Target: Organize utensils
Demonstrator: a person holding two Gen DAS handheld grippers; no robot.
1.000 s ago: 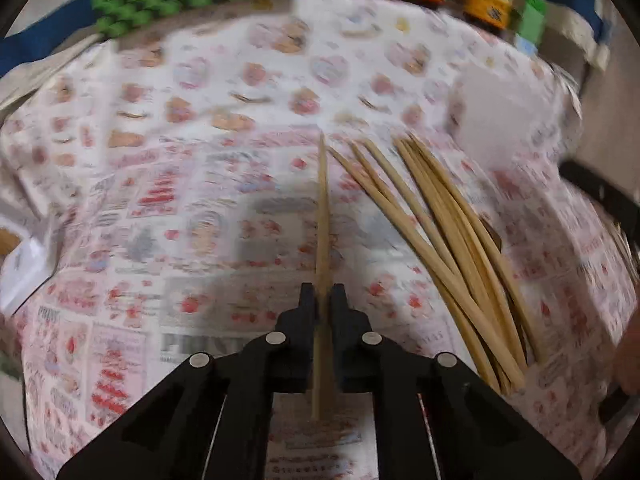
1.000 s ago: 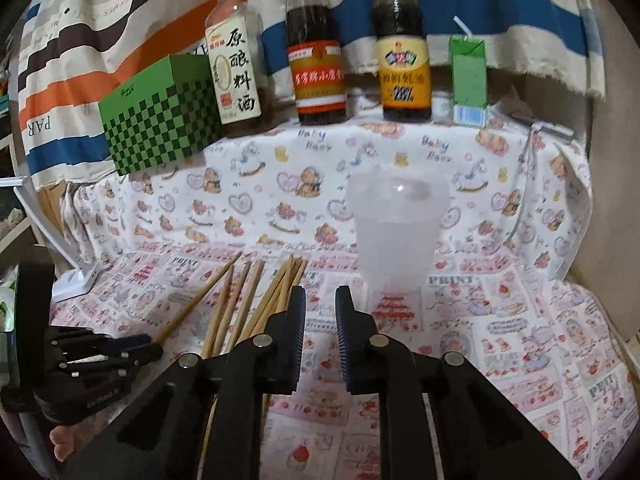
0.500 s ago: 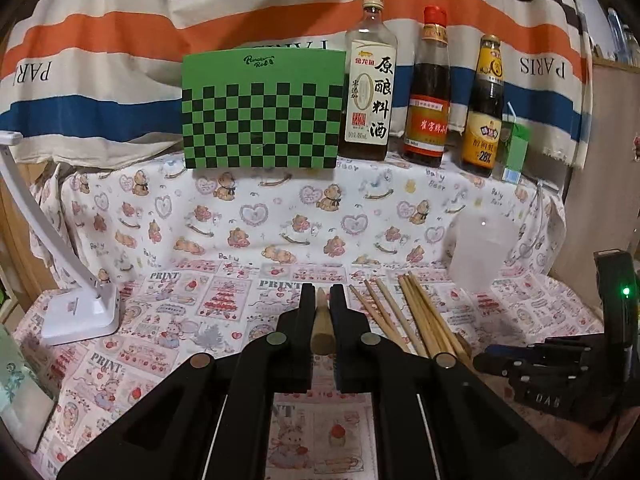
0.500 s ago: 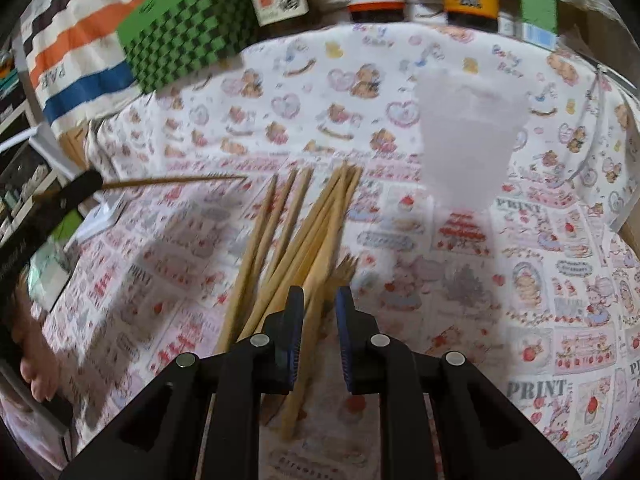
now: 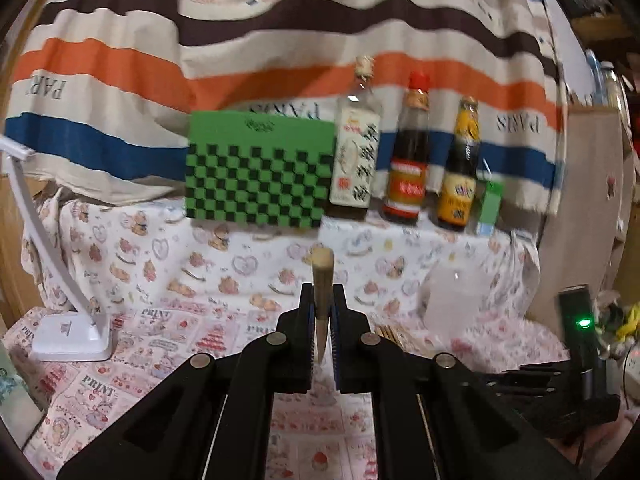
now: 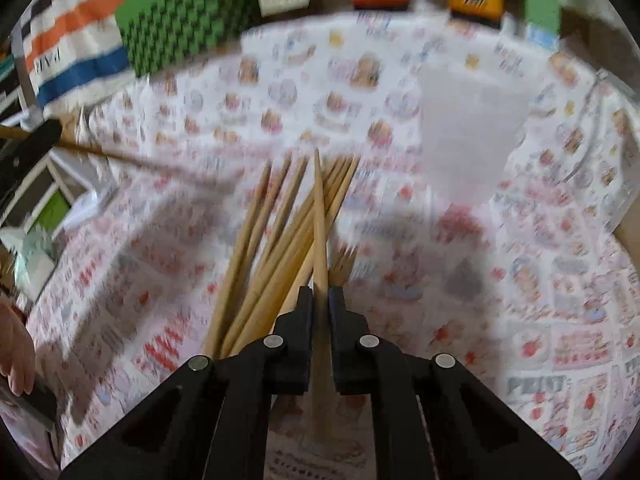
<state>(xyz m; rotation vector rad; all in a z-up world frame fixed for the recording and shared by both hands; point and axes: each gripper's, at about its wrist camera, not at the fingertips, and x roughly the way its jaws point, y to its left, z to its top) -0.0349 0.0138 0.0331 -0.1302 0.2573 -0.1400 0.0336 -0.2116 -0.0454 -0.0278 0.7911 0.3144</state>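
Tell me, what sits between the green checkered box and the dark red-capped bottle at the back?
A clear bottle with a white label stands between the green checkered box and the red-capped bottle, seen in the left wrist view.

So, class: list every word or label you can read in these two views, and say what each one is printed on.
"PRINT": on the patterned tablecloth.
"PARIS", mirrored: on the striped cloth behind the bottles.
"PAR", mirrored and cut off: on the same cloth at the left.
Labels on the three bottles: too blurred to read.
Logo on the green checkered box: unreadable.
Lamp base marking: too small.
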